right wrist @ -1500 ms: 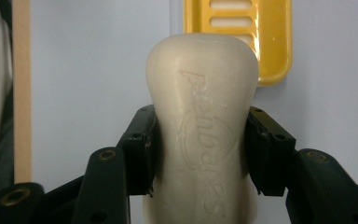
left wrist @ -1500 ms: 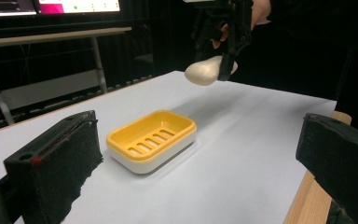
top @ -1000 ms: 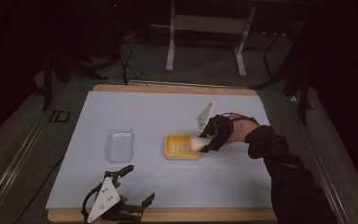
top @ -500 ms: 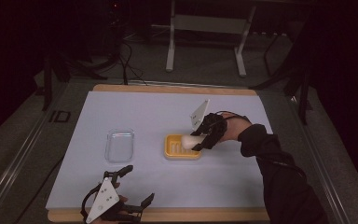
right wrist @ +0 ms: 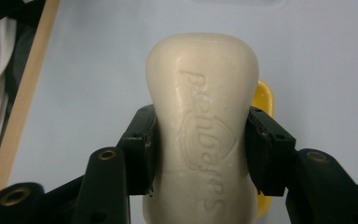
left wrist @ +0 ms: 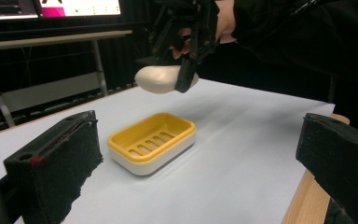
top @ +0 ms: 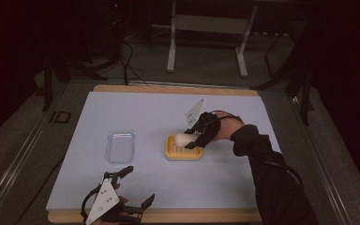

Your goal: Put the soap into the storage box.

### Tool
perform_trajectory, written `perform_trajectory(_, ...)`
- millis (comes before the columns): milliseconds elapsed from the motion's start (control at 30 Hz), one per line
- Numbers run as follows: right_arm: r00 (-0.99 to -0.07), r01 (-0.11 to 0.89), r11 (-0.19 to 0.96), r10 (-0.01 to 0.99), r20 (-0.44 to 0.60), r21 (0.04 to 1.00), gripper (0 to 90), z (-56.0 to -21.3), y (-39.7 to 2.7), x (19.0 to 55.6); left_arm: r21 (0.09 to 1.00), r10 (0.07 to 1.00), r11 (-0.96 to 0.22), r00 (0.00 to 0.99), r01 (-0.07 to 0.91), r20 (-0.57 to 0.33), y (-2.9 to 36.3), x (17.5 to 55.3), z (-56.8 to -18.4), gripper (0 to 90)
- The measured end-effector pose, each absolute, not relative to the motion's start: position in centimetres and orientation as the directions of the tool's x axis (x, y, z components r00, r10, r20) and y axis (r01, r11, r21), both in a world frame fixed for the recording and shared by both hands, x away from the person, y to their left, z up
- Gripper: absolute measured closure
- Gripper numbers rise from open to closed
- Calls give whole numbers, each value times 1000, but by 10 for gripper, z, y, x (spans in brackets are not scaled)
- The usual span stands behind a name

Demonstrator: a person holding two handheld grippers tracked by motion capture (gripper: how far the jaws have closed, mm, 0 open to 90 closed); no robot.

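Right gripper clamps soap bar above yellow soap dish. Left gripper open, empty, at near worktop edge.

A cream, waisted bar of soap with embossed lettering hangs level in the air, clear above the empty yellow slotted soap dish, which sits near the table's middle, right of centre.

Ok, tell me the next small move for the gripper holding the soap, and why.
Probably lower it straight down. The right gripper is shut on the soap bar, which hangs in the air above the yellow soap dish, not touching it. The dish's slotted tray lies bare, ready to take the bar.
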State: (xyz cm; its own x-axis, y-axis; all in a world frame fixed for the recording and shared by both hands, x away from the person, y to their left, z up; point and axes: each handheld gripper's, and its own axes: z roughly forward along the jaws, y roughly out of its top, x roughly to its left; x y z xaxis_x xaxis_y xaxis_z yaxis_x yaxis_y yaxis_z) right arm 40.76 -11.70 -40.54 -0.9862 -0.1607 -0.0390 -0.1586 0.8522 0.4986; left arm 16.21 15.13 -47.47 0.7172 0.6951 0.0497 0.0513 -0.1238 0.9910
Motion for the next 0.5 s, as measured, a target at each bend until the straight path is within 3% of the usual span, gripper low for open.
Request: perform_trajectory(500,-992,-114,835,-128,-12,539,495,-436,-112,415,991,689,-128,723,51,52,150,162,-474,0)
